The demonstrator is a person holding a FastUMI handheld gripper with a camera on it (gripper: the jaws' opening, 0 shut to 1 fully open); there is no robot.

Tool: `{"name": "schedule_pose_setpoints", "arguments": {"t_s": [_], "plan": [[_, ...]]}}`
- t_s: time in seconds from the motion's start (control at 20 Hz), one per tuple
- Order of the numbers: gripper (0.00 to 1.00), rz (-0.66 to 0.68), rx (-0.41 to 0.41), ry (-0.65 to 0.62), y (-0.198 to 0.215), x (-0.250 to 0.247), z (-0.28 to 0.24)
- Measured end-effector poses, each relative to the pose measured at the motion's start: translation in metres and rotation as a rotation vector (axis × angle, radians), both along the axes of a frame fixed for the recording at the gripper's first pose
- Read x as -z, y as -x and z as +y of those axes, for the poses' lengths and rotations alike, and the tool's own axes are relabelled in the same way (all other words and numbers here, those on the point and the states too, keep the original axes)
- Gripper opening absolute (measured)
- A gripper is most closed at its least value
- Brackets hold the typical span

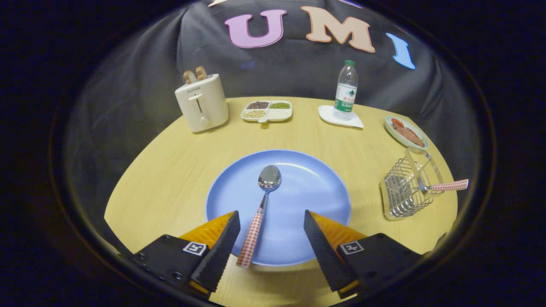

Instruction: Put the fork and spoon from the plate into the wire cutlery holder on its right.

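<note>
The gripper (271, 222) hangs released over a blue plate (315, 192), a checked-handled spoon (261, 207) lying between its spread fingers. The fork (443, 186) rests in the wire cutlery holder (403, 192) to the right. Beyond stand a toaster (202, 102), sectioned dish (267, 111), water bottle (346, 90) and food plate (406, 133).

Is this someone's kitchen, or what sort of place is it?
Likely a staged dining setup, not a home: a wooden table holds a toaster and blue plate with spoon before a draped cloth backdrop. The open tool straddles the spoon handle.

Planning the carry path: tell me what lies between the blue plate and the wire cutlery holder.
In the gripper view, only bare tabletop separates the blue plate from the wire cutlery holder. The open gripper straddles the spoon.
</note>
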State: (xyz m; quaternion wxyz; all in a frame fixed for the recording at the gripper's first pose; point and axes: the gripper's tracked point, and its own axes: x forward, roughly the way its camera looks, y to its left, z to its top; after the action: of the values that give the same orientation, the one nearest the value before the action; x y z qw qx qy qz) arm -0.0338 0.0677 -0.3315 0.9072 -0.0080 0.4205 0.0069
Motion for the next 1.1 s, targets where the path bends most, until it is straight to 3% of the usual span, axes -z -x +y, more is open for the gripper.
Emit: {"name": "schedule_pose_setpoints", "arguments": {"t_s": [0.6,0.8,1.1], "plan": [[0.18,0.087,-0.068,0.069,0.009,0.022,0.005],[0.11,0.104,-0.109,0.125,0.012,0.015,-0.003],[0.11,0.125,-0.184,0.126,0.002,-0.015,-0.016]]}}
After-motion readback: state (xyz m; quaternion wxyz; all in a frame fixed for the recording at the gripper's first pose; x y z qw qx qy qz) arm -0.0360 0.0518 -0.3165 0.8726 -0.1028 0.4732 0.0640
